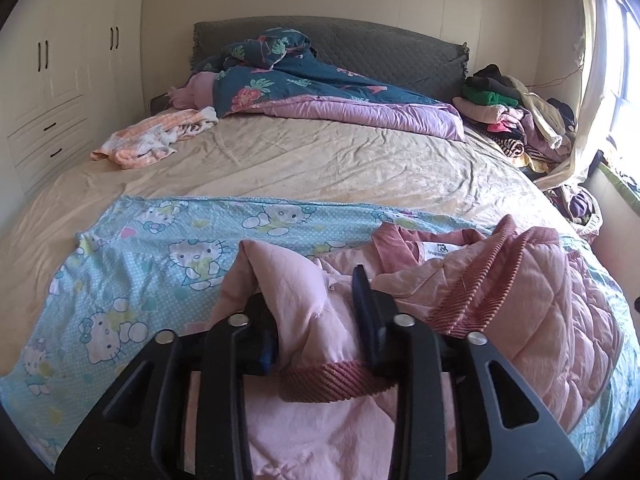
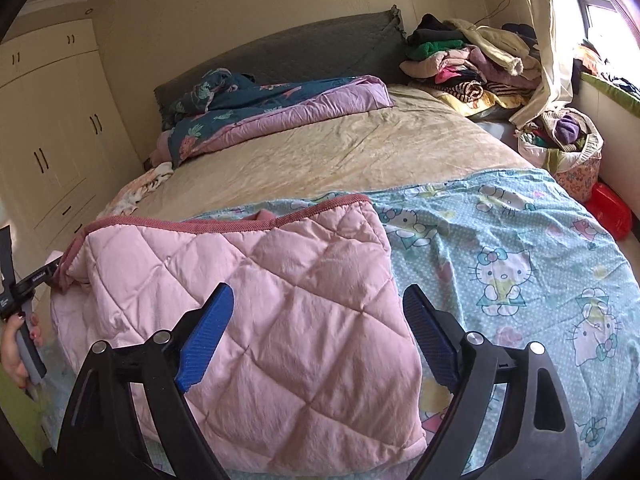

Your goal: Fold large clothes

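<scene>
left wrist: left claw (image 1: 316,320) clamps the pink quilted jacket (image 1: 500,304).

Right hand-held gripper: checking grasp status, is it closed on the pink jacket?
No, the right hand-held gripper stands wide open above the pink jacket.

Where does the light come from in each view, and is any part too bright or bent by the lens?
Left wrist view: daylight from the window at right, overexposed; bed edges bow. Right wrist view: window upper right, also blown out; wardrobe lines curve.
</scene>
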